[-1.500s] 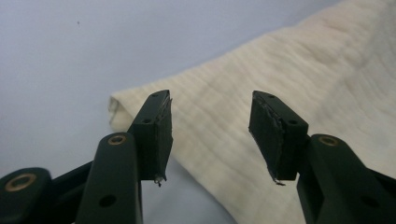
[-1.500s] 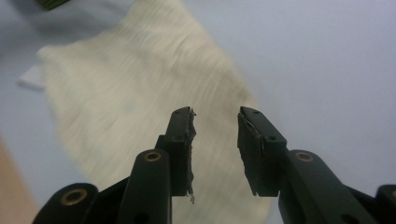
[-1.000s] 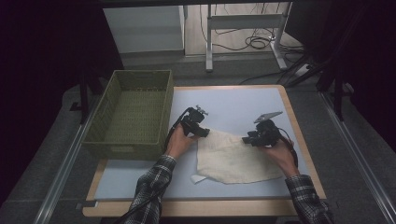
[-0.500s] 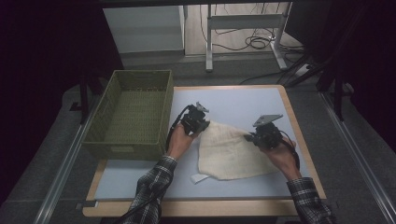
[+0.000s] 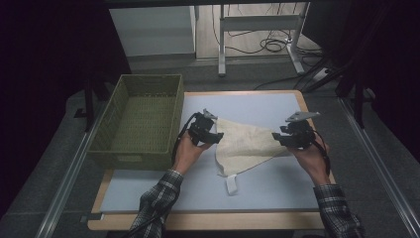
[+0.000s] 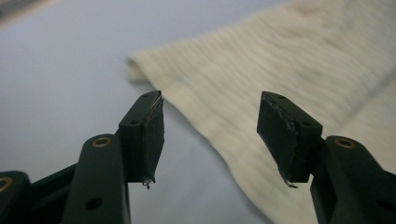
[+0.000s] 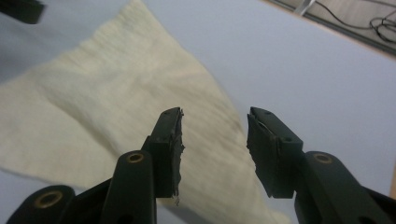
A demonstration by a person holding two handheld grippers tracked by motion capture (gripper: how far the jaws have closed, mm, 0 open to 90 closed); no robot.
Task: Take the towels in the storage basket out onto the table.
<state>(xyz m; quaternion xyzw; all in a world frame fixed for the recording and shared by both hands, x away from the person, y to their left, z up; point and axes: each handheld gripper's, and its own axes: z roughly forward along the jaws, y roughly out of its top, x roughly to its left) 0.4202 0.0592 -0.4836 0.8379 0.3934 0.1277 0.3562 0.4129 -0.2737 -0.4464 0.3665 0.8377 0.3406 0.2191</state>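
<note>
A cream cloth (image 5: 246, 146) is seen lying on the pale blue counter (image 5: 257, 106), folded into a rough triangle, with its long upper edge stretched between the two hands. A small white tag (image 5: 231, 184) is seen at its lower point, resting on the counter.

The left tool (image 5: 216, 132) is held at the cloth's left corner, just beside the basket (image 5: 138, 121). In the left gripper view its jaws are seen standing apart, having just been opening, and nothing is pressed between them: the cloth's edge (image 6: 243, 140) is seen running across the gap beyond the pads, and its rolled corner (image 6: 135, 70) lies ahead of the left tool (image 6: 210, 123) on the counter.

The right tool (image 5: 278, 139) is held at the cloth's right corner. In the right gripper view the jaws of the right tool (image 7: 214, 140) are likewise seen apart, having just been opening, with no fabric clamped; the cloth (image 7: 116, 107) is spread out below and to the left of them, with bare counter (image 7: 303, 60) to the right.

The green woven basket is seen standing on the left part of the counter, well clear of the cloth. Checked sleeves (image 5: 158, 203) are seen on both forearms coming in from below.
</note>
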